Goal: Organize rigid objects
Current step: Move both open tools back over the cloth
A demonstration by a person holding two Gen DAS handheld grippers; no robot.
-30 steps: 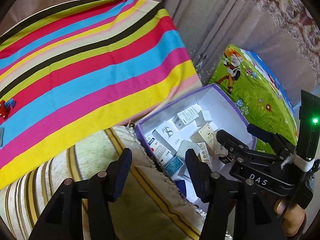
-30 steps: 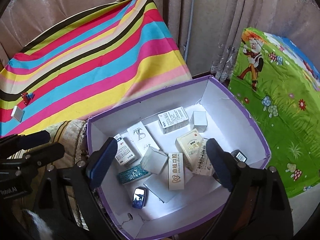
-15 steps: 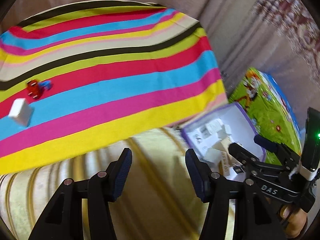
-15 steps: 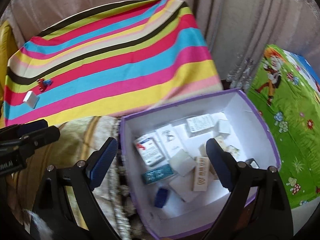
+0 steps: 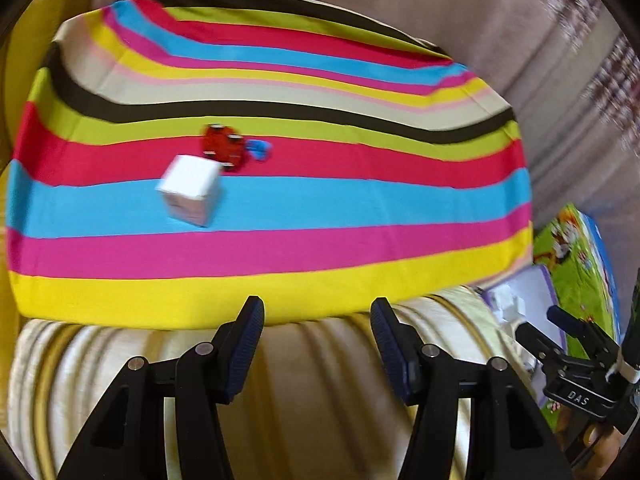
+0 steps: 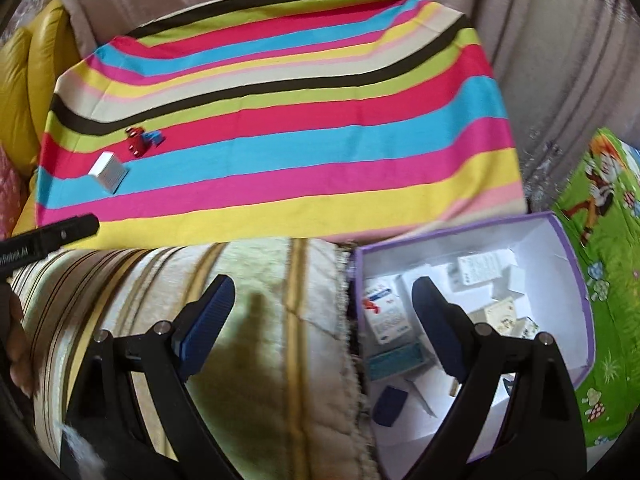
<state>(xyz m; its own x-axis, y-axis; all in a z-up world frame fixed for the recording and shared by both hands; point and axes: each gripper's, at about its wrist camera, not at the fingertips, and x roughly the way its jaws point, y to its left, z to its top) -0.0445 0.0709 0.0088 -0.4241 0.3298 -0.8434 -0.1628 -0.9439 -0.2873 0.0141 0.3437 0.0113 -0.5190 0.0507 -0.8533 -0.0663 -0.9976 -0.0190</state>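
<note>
Nearest, the left gripper [image 5: 316, 344] is partly parted and empty, and the right gripper [image 6: 324, 320] gapes wide and empty, both above a beige striped cushion [image 6: 256, 320]. Right of the cushion sits the purple box [image 6: 576, 280] of cartons. Beyond the cushion, on the striped cloth [image 5: 320, 200], lie a white carton [image 5: 190, 190] and a red toy [image 5: 224, 148].

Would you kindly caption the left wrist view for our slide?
Empty, open left gripper faces a white box and red toy on the striped cloth.
</note>
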